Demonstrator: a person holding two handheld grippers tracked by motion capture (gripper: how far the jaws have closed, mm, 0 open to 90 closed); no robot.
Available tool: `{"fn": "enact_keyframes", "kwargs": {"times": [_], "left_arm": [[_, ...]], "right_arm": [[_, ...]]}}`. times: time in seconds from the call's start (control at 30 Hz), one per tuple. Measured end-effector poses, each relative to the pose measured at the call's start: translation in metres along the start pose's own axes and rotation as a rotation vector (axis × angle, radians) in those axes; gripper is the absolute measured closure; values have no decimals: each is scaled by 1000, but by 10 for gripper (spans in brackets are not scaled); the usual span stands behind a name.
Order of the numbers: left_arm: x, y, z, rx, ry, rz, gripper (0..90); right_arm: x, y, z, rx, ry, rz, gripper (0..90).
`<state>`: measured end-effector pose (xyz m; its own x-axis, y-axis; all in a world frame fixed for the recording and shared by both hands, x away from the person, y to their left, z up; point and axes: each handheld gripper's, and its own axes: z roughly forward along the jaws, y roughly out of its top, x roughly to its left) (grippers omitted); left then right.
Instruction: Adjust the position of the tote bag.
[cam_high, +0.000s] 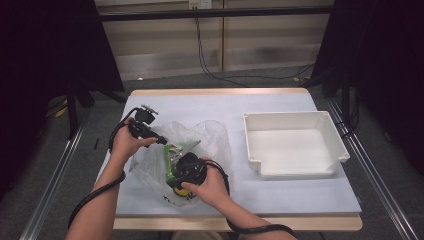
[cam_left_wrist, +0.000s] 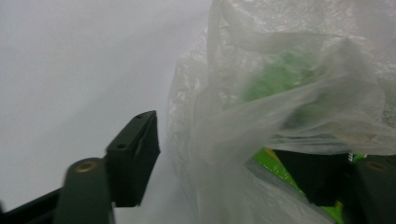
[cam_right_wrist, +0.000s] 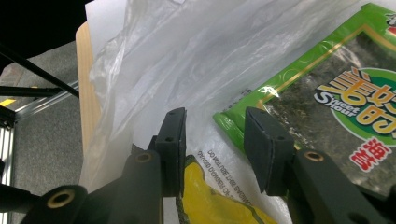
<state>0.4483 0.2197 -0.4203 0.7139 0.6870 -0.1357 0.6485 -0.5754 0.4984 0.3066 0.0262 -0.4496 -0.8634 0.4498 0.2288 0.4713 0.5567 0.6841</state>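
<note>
Two containers sit on the pale table (cam_high: 280, 200): a clear plastic bag (cam_high: 210, 137) at the left and a white tray (cam_high: 295, 145) well apart to its right. In the high view the tray shows bare white walls and floor. The bag lies crumpled and spread flat on the table, and through its film a green snack packet (cam_high: 171, 162) shows near the middle, with a yellow packet (cam_high: 181, 193) at the bag's near end, partly hidden by the right gripper (cam_high: 189, 170). In the right gripper view the green packet (cam_right_wrist: 336, 93) lies flat with a dark printed panel and a round logo, and the yellow packet (cam_right_wrist: 219, 200) lies just beside it, close below the jaws; whether both lie inside the film or partly out of the bag's mouth I cannot tell. The right gripper (cam_right_wrist: 212, 140) has its jaws a little way apart, hanging above the corner of the green packet and the film, with no pad pressing on anything. The left gripper (cam_high: 150, 131) rests at the bag's far left edge, held in the person's left hand (cam_high: 125, 142). In the left gripper view, the left gripper (cam_left_wrist: 229, 154) has its jaws standing wide, with a bunched fold of the bag (cam_left_wrist: 280, 107) rising between them; the film hangs loose, clear of the left pad, and green print shows behind it by the right jaw.
</note>
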Motion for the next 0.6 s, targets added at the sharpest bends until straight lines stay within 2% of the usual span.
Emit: {"fn": "enact_keyframes", "kwargs": {"times": [0.03,0.07,0.13,0.17,0.2,0.23,0.27,0.3,0.33,0.37,0.43,0.47,0.6], "left_arm": [[3,1,-3,26,4,30,245],[2,0,-5,5,9,9,224],[3,-1,-9,-15,-10,1,186],[5,-1,-11,4,-14,26,153],[3,-2,-12,-15,-18,1,131],[3,-1,-14,-2,-32,22,127],[4,-1,-16,9,-29,47,123],[3,-1,-17,17,-28,55,114],[1,-2,-17,-1,-32,27,106],[1,-1,-19,9,-32,47,101],[0,-2,-20,-2,-38,35,99],[1,-1,-22,11,-48,55,93],[3,-1,-24,26,-57,52,81]], "right_arm": [[0,0,-1,5,1,4,601],[0,0,-1,-3,3,6,601],[-2,-1,-2,-8,-3,15,602],[-3,-1,-3,-5,-9,21,603],[-5,-1,-3,-10,-11,11,603],[-6,-1,-4,-9,-14,14,603],[-6,-2,-5,-12,-11,14,604],[-7,-2,-5,-13,-12,17,604],[-7,-2,-5,-14,-15,16,606],[-8,-1,-6,-13,-15,15,606],[-8,-1,-7,-16,-18,14,608],[-9,-1,-7,-16,-19,23,608],[-12,-3,-7,-18,-23,34,611]]}}
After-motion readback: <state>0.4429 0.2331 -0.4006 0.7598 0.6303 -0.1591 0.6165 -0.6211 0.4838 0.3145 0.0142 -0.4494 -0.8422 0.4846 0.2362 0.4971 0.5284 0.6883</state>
